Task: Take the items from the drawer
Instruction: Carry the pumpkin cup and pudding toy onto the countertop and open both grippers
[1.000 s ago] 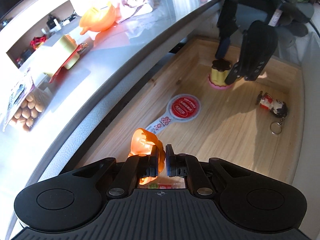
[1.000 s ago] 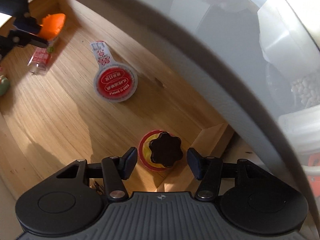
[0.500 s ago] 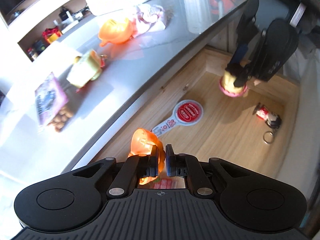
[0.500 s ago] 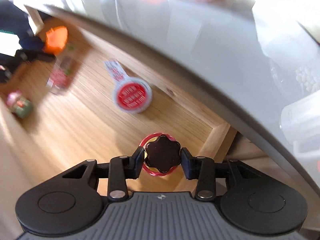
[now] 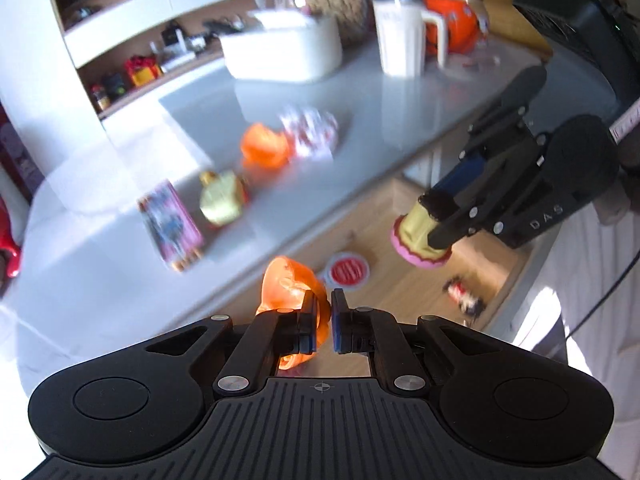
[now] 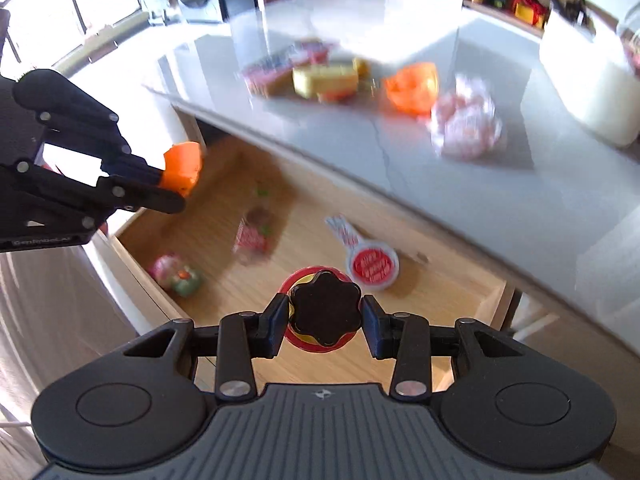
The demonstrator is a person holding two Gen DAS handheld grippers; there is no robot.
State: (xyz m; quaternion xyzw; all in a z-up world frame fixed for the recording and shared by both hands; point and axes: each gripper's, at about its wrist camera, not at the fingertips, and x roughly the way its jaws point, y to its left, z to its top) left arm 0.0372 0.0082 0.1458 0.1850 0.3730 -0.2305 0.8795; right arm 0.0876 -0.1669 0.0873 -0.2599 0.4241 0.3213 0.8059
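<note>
My left gripper (image 5: 322, 316) is shut on a translucent orange toy (image 5: 288, 284), held up above the open wooden drawer (image 6: 224, 236). In the right wrist view the same gripper (image 6: 172, 186) shows at the left with the orange toy (image 6: 182, 162) at its tips. My right gripper (image 6: 325, 320) is shut on the black flower-shaped cap (image 6: 325, 312) of a small yellow pot with a pink-red base (image 5: 416, 236). The pot hangs clear above the drawer floor.
Inside the drawer lie a round red-and-white tag (image 6: 372, 266), a red packet (image 6: 252, 236), a pink-green toy (image 6: 176, 274) and a small keychain figure (image 5: 464, 296). The grey countertop (image 5: 360, 120) bears an orange toy (image 5: 264, 148), a snack packet (image 5: 170, 220), a white box (image 5: 284, 52) and a white jug (image 5: 402, 40).
The right jaws have closed on the pot's black cap. Both grippers have risen out of the drawer with their items, and more of the countertop now shows.
</note>
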